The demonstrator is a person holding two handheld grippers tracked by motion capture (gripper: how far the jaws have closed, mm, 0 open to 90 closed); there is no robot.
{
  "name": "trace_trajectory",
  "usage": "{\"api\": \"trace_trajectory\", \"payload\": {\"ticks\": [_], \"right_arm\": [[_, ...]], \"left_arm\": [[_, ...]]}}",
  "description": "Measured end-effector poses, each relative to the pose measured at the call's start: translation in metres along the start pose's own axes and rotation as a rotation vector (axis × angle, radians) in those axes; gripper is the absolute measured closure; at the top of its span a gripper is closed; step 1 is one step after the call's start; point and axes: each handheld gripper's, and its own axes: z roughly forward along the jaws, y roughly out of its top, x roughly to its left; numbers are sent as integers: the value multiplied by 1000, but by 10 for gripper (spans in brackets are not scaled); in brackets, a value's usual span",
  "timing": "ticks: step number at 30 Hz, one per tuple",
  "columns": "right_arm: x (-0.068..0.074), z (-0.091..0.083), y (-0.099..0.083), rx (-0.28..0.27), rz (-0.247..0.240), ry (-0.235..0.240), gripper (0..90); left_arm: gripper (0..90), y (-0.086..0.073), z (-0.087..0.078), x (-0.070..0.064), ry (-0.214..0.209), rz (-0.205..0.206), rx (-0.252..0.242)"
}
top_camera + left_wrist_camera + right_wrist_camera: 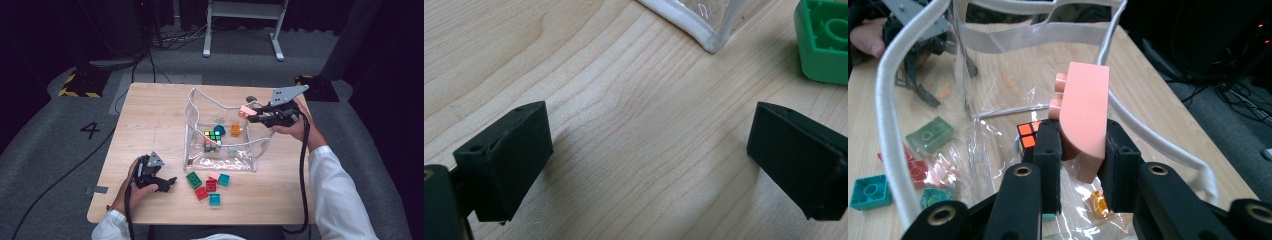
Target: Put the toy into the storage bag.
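A pink brick (1083, 117) is pinched in the right claw (1079, 150) above the open mouth of the clear bag (197, 137) — not yet let go. If released too near the rim, it could strike the white edging (890, 125) and fall to the table (150, 125). The left claw (644, 160) is spread, resting low by the green brick (824, 42) — the bag is steadied by nothing and could be tipped.
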Motion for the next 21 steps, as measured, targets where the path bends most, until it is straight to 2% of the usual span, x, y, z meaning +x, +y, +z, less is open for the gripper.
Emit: {"api": "trace_trajectory", "payload": {"ticks": [5, 10, 15, 18, 21], "right_arm": [[-1, 18, 5, 65, -30, 46, 733], [-3, 34, 8, 175, -80, 74, 733], [-5, 48, 4, 274, -83, 77, 733], [-10, 52, 1, 318, -65, 93, 733], [-14, 53, -1, 387, -59, 86, 733]], "left_arm": [[45, 0, 0, 0, 3, 2, -1], [45, 0, 0, 0, 2, 1, -1], [45, 0, 0, 0, 2, 1, -1], [45, 0, 0, 0, 0, 2, 0], [45, 0, 0, 0, 0, 0, 0]]}}
